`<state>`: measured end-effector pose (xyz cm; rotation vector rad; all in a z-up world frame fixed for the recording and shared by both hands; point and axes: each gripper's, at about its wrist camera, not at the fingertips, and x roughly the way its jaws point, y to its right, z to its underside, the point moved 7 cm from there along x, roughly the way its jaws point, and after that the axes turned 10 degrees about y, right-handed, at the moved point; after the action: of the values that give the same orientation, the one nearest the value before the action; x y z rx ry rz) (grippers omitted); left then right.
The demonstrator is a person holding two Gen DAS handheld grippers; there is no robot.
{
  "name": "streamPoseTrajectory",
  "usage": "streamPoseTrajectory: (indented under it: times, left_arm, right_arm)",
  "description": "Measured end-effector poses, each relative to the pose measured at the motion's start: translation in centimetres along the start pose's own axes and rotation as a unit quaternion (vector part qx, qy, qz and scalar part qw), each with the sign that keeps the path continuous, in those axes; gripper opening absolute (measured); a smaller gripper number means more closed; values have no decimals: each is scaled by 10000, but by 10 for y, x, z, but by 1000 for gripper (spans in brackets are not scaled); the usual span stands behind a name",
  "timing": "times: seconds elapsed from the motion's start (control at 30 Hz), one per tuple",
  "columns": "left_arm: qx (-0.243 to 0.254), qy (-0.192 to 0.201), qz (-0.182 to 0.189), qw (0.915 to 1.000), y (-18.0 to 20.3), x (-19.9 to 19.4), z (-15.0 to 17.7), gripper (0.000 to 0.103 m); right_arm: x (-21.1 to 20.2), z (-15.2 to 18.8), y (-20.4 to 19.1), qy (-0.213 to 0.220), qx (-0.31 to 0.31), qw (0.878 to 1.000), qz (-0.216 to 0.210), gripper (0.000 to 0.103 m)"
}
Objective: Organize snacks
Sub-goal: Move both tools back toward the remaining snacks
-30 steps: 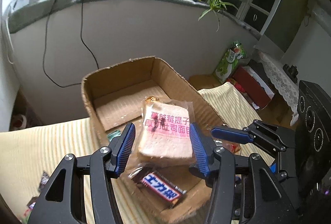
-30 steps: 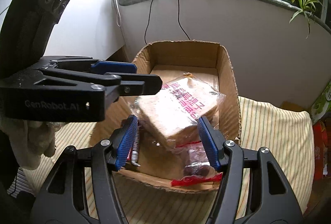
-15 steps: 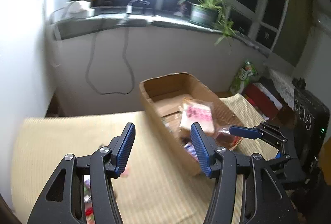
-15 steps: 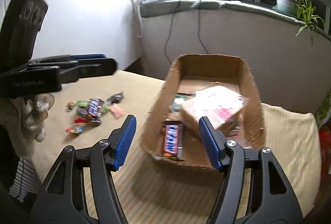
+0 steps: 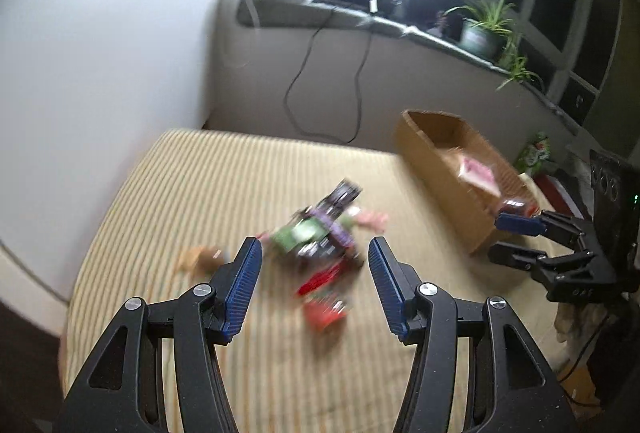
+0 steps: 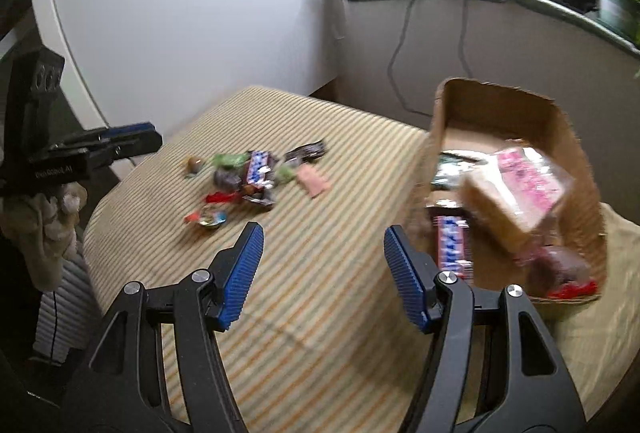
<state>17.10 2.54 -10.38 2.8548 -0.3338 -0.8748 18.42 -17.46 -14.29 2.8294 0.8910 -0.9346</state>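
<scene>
Hovering over the yellow striped cloth-covered table [image 5: 200,193], left black gripper with blue ribbed pads [image 5: 314,285], fingers spread wide and holding nothing; lying just beyond and partly between the fingertips, a blurred heap of small wrapped snacks [image 5: 320,237] in green, purple, red and black, toward the middle of the surface. Poised nearer the front edge, right black gripper with blue ribbed pads [image 6: 323,277], fingers likewise wide apart and empty, with the same snack heap [image 6: 248,177] well ahead and to its left. Standing at the right edge, open brown cardboard box [image 6: 516,121], holding a clear-bagged slice of toast with pink lettering [image 6: 516,193] tilted atop a blue-and-white chocolate bar [image 6: 452,245] and other packets. Trailing down the grey wall behind, a black cable [image 5: 316,81]; perched on the sill, a potted green plant [image 5: 486,29].
</scene>
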Motion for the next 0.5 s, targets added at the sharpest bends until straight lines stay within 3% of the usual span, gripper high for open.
streamPoseTrajectory:
  times: [0.27, 0.5]
  left_arm:
    - [-202, -165, -312, 9992, -38, 6, 26, 55]
    - [-219, -408, -644, 9968, -65, 35, 35, 54]
  right_arm:
    - [30, 11, -44, -321, -141, 9982, -483, 65]
    - [55, 17, -74, -523, -201, 9960, -693, 65]
